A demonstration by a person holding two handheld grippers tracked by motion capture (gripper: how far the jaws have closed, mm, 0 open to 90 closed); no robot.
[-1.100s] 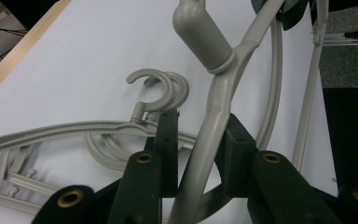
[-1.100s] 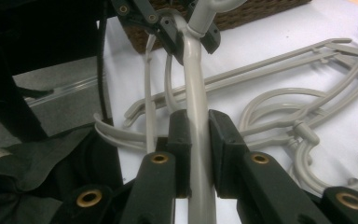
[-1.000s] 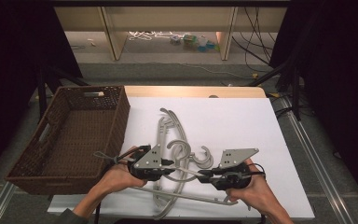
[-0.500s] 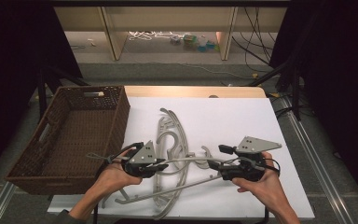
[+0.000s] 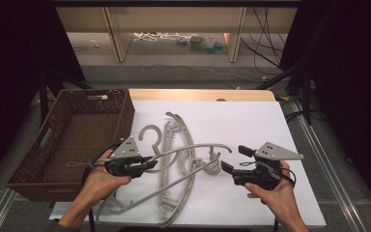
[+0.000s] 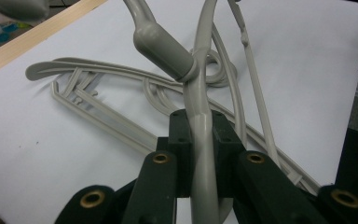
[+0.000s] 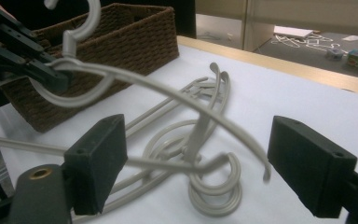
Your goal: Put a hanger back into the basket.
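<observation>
Roughly four grey hangers point(image 5: 183, 164), one in left gripper point(image 5: 142, 165), one wicker basket point(image 5: 67, 140)

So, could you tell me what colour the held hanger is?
Light grey hanger, best in the left gripper view.

The left hand-held gripper point(image 5: 147, 164) sits at about eight o'clock in the high view, its jaws pointing toward three o'clock and pressed tight together; in the left gripper view they meet at centre, near six o'clock. The person's left hand point(image 5: 99, 180) wraps its grip, the forearm running down toward seven o'clock. The right hand-held gripper point(image 5: 235, 161) sits at about four o'clock, jaws pointing toward nine o'clock and spread wide apart, one above the other. The right hand point(image 5: 275, 191) cups it from below, its forearm leaving at five o'clock.
</observation>
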